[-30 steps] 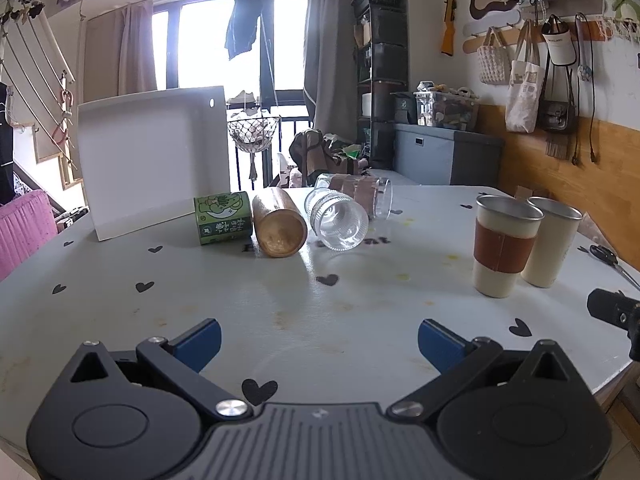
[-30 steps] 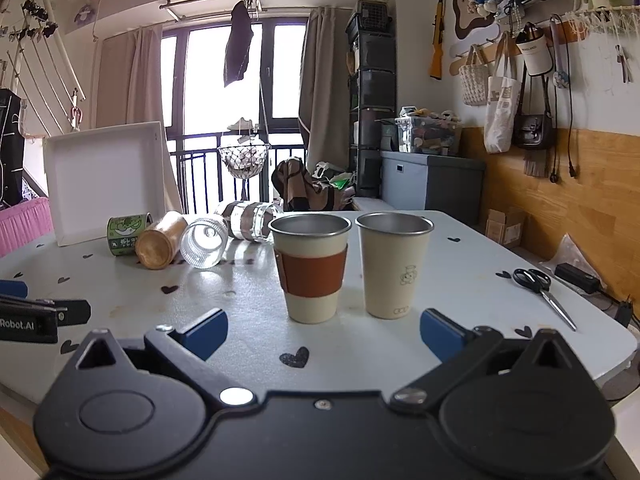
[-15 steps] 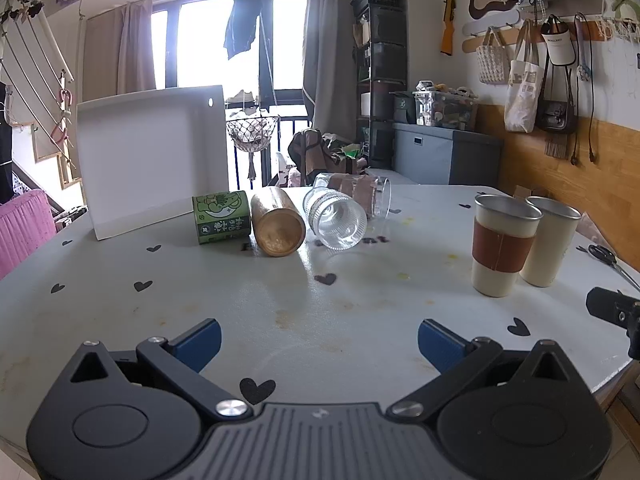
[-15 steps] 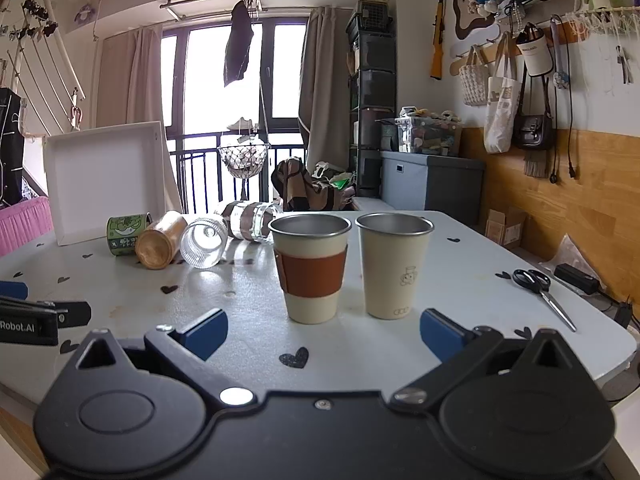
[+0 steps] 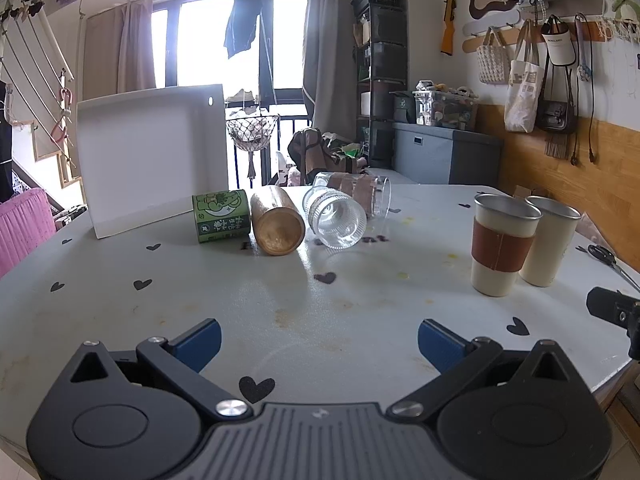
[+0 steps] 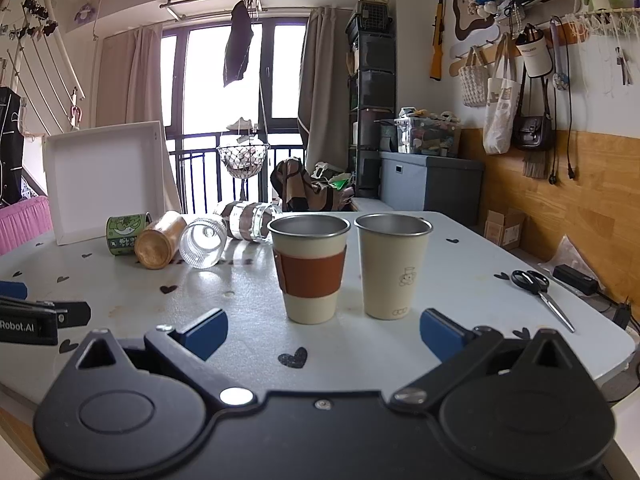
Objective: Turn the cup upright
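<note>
Both the left gripper (image 5: pixel 318 340) and right gripper (image 6: pixel 323 330) have fingers spread, empty; risk: toppled ribbed glass (image 5: pixel 338 220) may roll into the neighbouring bronze cup (image 5: pixel 277 227) if nudged off-centre on the surface (image 5: pixel 240 300).

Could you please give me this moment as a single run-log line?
left gripper: open, empty | right gripper: open, empty | upright: sleeved cup, plain cup | lying: green can, bamboo cup, ribbed glass
</note>
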